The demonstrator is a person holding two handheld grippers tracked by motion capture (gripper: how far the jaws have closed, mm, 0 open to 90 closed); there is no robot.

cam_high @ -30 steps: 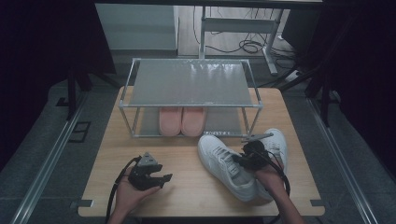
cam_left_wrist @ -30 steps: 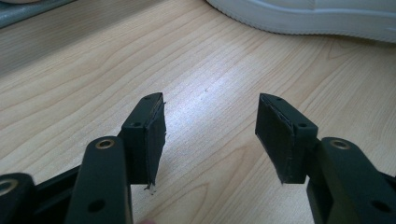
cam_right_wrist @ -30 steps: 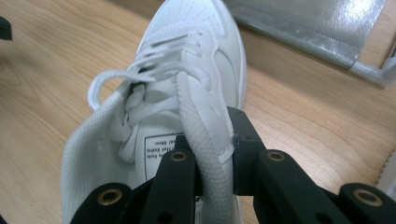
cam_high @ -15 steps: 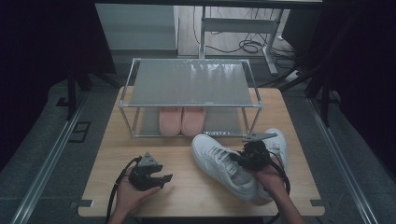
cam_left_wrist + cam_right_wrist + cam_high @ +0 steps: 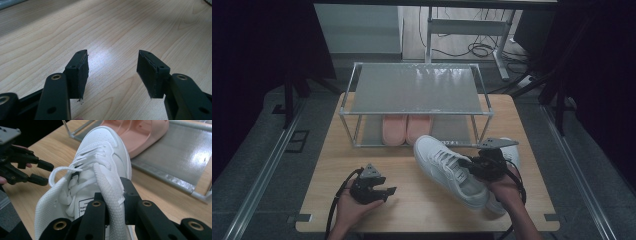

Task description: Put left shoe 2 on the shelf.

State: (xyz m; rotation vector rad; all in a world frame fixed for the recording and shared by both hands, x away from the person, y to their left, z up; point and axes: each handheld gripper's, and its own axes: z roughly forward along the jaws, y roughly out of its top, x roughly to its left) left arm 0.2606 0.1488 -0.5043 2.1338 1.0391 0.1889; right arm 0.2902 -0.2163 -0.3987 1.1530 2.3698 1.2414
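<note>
Sneaker: the white lace-up sneaker [image 5: 451,168] sat in my grip over the wooden table [image 5: 362,155], toe aimed at the front of the shoe rack [image 5: 417,92], heel end toward me; whether its sole touched the wood I could not tell.
Right gripper: my right gripper [image 5: 113,192] had its jaws pinched on the padded side collar of the sneaker, one jaw inside the opening, one outside.
Grip risk: I judged the hold thin, since I held soft mesh at one edge only; the long toe end could sag and swing, or the collar could slide out from the pads.
Lace: a loose white lace loop [image 5: 58,173] hung off the near side; it could snag a rack post on the way in.
Rack: the lower shelf [image 5: 175,152] held pink slippers [image 5: 405,127] at its middle; a low or crooked entry could knock the toe on the front rail or shove the slippers.
Second sneaker: another white sneaker [image 5: 512,155] lay just beside my right hand; a swing of the heel could bump it.
Left gripper: my left gripper [image 5: 112,72] rested over bare wood with jaws apart and nothing between them, well apart from the sneaker, so it gave no support.
</note>
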